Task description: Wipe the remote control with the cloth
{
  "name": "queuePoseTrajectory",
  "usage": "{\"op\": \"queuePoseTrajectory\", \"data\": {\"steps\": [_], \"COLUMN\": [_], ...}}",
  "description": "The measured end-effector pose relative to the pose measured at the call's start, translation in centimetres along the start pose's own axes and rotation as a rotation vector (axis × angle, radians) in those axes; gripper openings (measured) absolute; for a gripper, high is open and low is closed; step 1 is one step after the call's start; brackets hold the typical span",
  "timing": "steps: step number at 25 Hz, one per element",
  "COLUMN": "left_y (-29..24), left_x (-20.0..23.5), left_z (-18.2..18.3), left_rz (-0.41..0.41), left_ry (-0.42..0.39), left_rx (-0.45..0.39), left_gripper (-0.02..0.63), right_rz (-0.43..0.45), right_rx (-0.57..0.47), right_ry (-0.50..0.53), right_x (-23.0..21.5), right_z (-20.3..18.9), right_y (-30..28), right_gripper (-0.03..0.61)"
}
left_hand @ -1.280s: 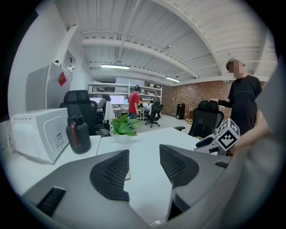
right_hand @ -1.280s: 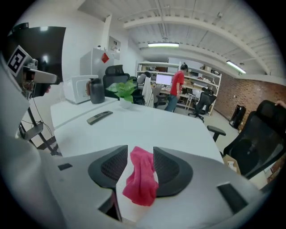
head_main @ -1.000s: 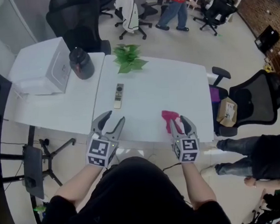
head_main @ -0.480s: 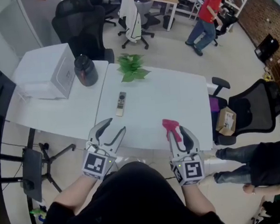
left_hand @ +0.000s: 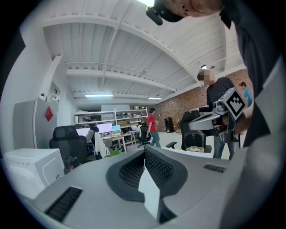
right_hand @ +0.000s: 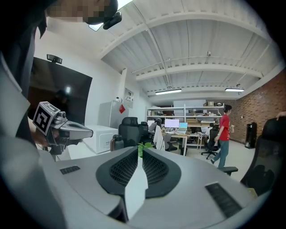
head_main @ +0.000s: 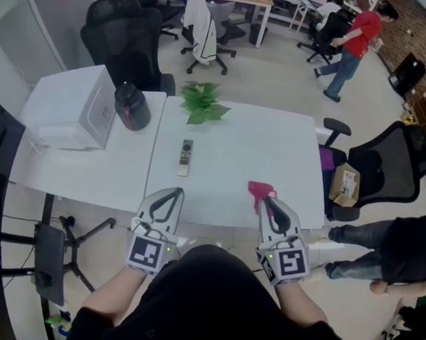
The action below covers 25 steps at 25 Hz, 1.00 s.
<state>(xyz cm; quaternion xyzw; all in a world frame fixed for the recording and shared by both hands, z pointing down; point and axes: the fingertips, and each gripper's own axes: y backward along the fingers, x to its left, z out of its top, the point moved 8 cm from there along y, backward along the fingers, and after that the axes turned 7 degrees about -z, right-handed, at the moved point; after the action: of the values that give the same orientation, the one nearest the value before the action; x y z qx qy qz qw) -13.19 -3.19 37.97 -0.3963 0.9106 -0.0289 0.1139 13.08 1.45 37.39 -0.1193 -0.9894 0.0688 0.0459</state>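
Both grippers have risen since the earlier frame. Left gripper (head_main: 177,195) fingers are closed and empty. Right gripper (head_main: 264,200) fingers have just been closing and are almost together, empty. The cloth (head_main: 259,191) lies on the desk (head_main: 269,147).

Bright even indoor light, ceiling strip lights (right_hand: 169,91), fisheye-bent gripper views with dark corners

Black short-sleeved top (head_main: 208,304). Left gripper (head_main: 175,194), right gripper (head_main: 267,200): grey shells, black mesh pads (left_hand: 129,170) (ribbed insets behind), black-and-white marker cube (head_main: 147,251) at rear.
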Motion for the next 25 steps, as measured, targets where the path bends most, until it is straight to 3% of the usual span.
{"op": "queuePoseTrajectory", "data": {"steps": [9,25], "left_y": [-0.15,-0.37], "left_x": [0.04,0.17], "left_z": [-0.09,0.12], "left_rz": [-0.004,-0.002], "left_ry": [-0.009,-0.023], "left_rx": [0.012,0.009], "left_gripper": [0.0,0.0], "right_rz": [-0.003,-0.008], "right_rx": [-0.012,-0.026], "right_ry": [-0.003,0.003], "right_x": [-0.02,-0.14], "right_z": [0.2,0.59], "right_y": [-0.17,-0.46], "right_gripper": [0.011,0.009]}}
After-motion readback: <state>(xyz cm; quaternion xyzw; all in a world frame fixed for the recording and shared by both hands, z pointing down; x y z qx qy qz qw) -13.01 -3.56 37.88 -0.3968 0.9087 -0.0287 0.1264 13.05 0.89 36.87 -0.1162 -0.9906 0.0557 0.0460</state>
